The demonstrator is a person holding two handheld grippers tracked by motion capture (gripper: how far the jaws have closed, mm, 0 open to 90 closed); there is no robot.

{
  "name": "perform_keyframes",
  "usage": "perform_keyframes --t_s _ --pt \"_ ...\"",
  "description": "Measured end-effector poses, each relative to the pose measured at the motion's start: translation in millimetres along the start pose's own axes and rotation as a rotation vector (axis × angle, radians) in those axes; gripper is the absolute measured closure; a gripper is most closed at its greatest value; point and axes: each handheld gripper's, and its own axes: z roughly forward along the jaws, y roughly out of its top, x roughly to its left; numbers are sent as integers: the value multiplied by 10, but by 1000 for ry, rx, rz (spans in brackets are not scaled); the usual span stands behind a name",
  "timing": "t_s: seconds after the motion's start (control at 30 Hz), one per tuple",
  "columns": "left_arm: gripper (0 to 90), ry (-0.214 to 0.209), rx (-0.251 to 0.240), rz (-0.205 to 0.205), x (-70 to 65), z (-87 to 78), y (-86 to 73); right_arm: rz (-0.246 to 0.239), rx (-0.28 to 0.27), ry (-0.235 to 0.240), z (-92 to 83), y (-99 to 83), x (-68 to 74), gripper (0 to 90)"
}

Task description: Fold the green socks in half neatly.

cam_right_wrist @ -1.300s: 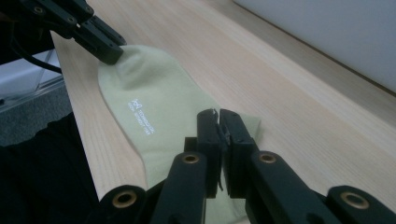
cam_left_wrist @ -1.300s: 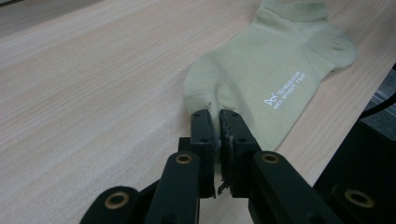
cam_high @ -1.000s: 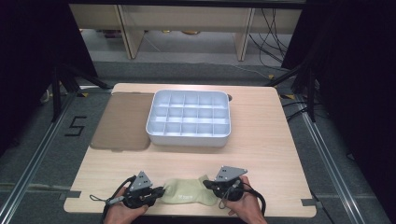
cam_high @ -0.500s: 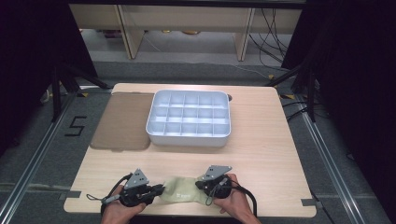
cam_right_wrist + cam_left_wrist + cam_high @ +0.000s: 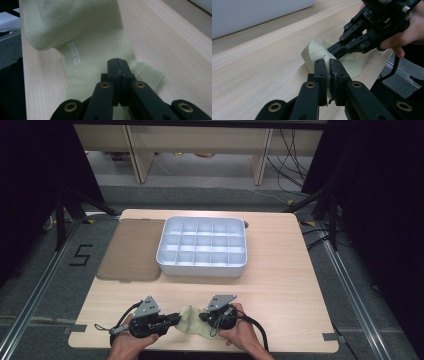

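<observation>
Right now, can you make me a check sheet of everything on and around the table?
Surface: pale wooden table, a brown mat at its left.
Job's things: pale green sock at the near edge, bunched between the grippers.
Clutter: white tray of small compartments mid-table, nothing seen inside.
Grippers: left gripper shut on the sock; right gripper shut on the sock.
Cables: a black cable trails from the right gripper; more wires hang beyond the table.
Surroundings: grey floor with a taped 5, shelves behind.
</observation>
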Motion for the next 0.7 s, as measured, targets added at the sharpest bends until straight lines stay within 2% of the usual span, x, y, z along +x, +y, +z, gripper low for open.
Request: perform_keyframes --t_s 0.07,0.1,0.13,0.17,0.2,0.27,0.3,0.4,0.53,0.6,0.7 --pt "839 -30 -9 -25 14 49 2 2 -9 -2 31 13 9 900" --pt "839 -26 1 -34 19 79 -4 -2 4 3 18 19 8 900" --pt "839 -26 8 -37 30 92 -17 -32 -9 3 24 19 -19 900" --pt "839 -26 8 -37 30 92 -17 -5 1 4 -6 16 -9 900" --pt "839 -20 14 -51 48 98 -42 -6 -8 5 -31 15 -21 900" --pt "839 -22 9 -52 73 96 -48 -4 -31 0 -142 14 -46 900" --pt "839 -21 17 -48 81 91 -42 -16 -26 -19 -218 9 -62 900" --pt "838 -16 10 -54 81 99 -39 14 -14 -49 -387 -83 -113 900" --pt "838 -18 7 -58 67 108 -44 43 -9 -55 -429 -169 -110 900" --pt "838 -17 10 -49 48 105 -34 14 10 -34 -437 -165 -75 900" --pt "838 -25 11 -41 24 130 -25 -6 46 -61 -381 -195 -45 900"
